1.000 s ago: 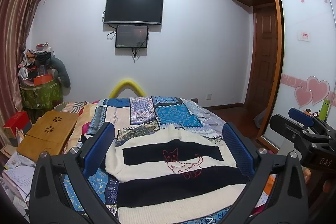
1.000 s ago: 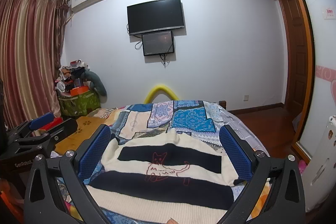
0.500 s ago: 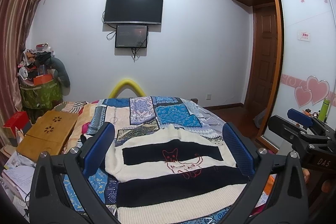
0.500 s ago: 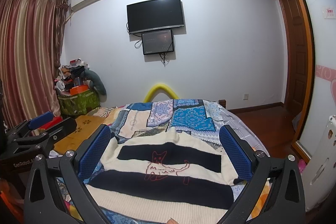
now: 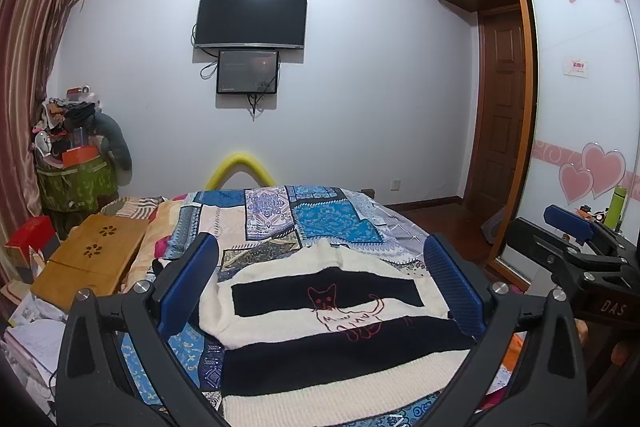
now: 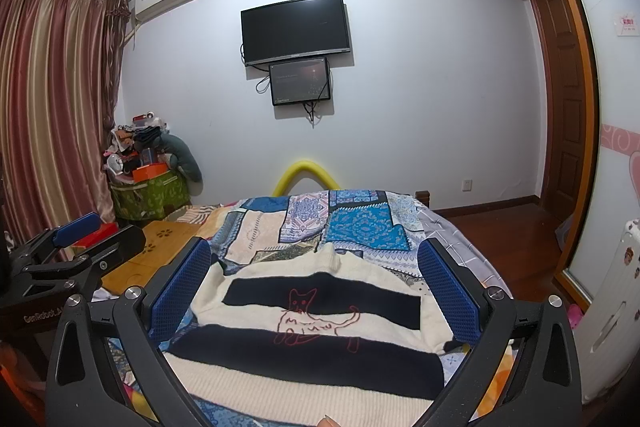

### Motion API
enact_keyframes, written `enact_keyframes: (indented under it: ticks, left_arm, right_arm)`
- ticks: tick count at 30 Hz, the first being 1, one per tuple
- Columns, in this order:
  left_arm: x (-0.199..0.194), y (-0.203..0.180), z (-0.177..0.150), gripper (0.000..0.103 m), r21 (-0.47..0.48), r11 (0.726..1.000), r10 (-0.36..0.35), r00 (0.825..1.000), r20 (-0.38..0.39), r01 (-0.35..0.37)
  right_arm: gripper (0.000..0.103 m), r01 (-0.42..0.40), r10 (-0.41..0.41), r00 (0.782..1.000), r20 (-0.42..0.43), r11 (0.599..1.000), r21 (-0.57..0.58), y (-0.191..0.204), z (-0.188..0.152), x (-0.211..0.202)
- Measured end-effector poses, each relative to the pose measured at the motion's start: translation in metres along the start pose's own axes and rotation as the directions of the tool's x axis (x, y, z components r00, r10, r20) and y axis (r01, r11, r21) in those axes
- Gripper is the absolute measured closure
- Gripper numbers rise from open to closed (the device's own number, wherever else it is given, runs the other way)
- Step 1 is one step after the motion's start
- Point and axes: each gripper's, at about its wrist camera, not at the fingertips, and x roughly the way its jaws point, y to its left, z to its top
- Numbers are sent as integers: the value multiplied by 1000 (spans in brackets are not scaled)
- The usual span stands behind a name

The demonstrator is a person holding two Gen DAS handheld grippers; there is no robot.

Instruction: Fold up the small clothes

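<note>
A small cream and black striped sweater [image 5: 332, 339] with a red cat outline lies flat on the patchwork bedspread [image 5: 320, 223]; it also shows in the right wrist view [image 6: 316, 331]. My left gripper [image 5: 320, 283] is open and empty, held above the near part of the sweater. My right gripper [image 6: 314, 279] is open and empty, also above it. The right gripper shows at the right edge of the left wrist view [image 5: 576, 247]; the left gripper shows at the left of the right wrist view [image 6: 76, 247].
A wooden lap table [image 5: 92, 259] and papers lie left of the bed. A cluttered green bin [image 5: 76, 179] stands by the curtain. A wardrobe with a sliding door [image 5: 580, 107] is on the right. A TV [image 5: 252, 17] hangs on the far wall.
Both grippers have shifted only slightly; the right gripper seen in the left wrist view has drifted a little lower. The sweater has not moved.
</note>
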Motion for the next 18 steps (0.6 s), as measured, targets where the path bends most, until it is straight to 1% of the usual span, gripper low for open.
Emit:
enact_keyframes:
  ticks: [18]
  left_arm:
    - [0,-2,0,0,9,1000,-1,1000,2,1]
  right_arm:
    - [0,-1,1,1000,0,1000,-3,-2,1,2]
